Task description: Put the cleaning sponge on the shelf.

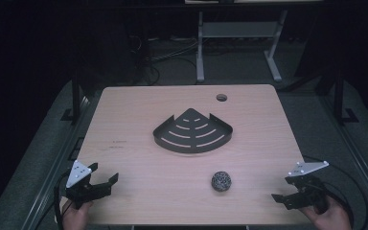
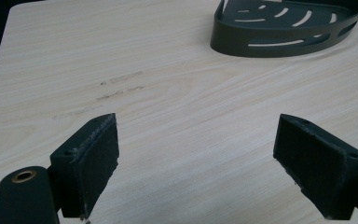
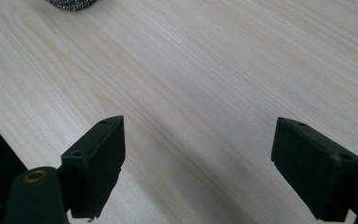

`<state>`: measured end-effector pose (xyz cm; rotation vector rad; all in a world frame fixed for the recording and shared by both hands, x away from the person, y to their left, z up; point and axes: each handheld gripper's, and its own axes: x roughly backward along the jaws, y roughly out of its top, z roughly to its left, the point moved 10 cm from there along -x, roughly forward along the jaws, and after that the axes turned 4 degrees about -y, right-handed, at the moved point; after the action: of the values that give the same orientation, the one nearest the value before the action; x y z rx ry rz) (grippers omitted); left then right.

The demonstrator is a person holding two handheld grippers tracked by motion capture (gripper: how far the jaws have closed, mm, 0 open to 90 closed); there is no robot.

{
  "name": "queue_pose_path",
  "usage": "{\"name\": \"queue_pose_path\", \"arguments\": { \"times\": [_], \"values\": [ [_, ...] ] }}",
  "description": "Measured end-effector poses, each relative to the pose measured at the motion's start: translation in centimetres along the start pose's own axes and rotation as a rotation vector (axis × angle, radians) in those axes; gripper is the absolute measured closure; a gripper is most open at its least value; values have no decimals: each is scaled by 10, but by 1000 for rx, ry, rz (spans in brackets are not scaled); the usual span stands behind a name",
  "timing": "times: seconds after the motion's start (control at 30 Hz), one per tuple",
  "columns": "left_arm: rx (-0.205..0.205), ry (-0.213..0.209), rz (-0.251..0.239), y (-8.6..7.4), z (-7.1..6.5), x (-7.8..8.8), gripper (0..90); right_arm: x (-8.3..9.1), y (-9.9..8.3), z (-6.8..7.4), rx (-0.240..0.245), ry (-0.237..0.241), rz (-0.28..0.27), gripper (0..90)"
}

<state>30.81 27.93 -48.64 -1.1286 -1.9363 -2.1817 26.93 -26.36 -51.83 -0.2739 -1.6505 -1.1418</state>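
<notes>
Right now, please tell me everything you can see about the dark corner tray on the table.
The corner tray is dark, metal-looking and fan-shaped: a curved front wall faces the person, and two straight low walls meet at a notched back corner. Its flat floor has curved slots in rows. It lies level, upright and empty near the middle of the wooden table. Nothing touches it except the table; the steel-wool ball lies apart, nearer the person.

The desk [image 1: 139, 158] has a pale wood-grain top, smooth and matt, with faint dark scuffs. The corner shelf [image 1: 193, 131] looks like dark, slotted metal with a soft sheen. The scouring ball [image 1: 221, 181] is rough, glinting metal wire. The left gripper [image 2: 198, 154] carries matt black, slightly fuzzy pads [image 2: 98, 163].
</notes>
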Motion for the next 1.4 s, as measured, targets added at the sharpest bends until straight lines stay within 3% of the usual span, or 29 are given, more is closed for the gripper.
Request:
{"name": "queue_pose_path", "arguments": {
  "times": [0.3,0.93,1.4],
  "values": [
    [-7,-5,-2,0,-3,1,133,-4,3,4,27,9,9,170],
    [0,2,-19,1,1,6,133,-9,24,36,117,52,18,165],
    [4,0,-25,2,0,6,133,-12,38,49,169,71,42,160]
  ]
}}
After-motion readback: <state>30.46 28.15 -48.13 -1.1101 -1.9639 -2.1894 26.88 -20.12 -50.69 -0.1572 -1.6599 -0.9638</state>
